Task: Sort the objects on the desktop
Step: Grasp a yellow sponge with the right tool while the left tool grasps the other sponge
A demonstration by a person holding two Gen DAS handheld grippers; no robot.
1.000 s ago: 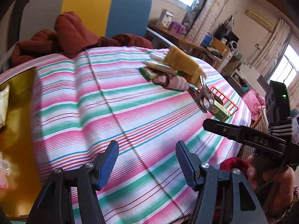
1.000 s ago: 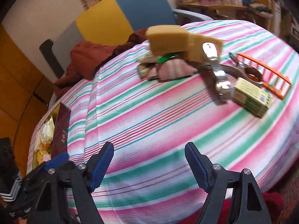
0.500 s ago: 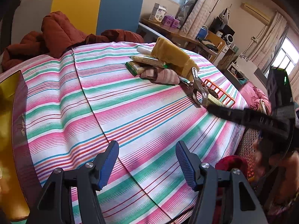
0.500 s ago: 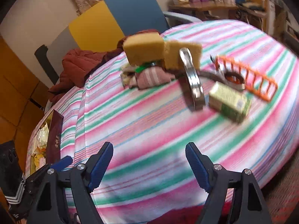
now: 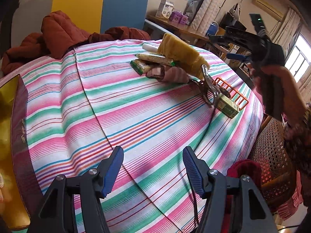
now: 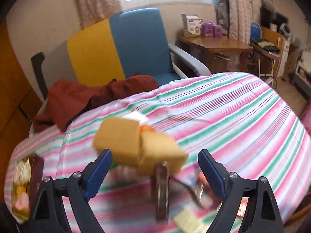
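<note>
Your right gripper (image 6: 155, 171) has swung over the pile at twelve o'clock, jaws just opening wider around nothing, sponge (image 6: 136, 143) directly ahead, so a pick looks next, while your left gripper (image 5: 153, 171) hangs open, empty.

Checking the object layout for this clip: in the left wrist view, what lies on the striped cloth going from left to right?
Gold box at the left edge → green snack packets → yellow sponge → metal clip → small green carton → orange rack.
</note>
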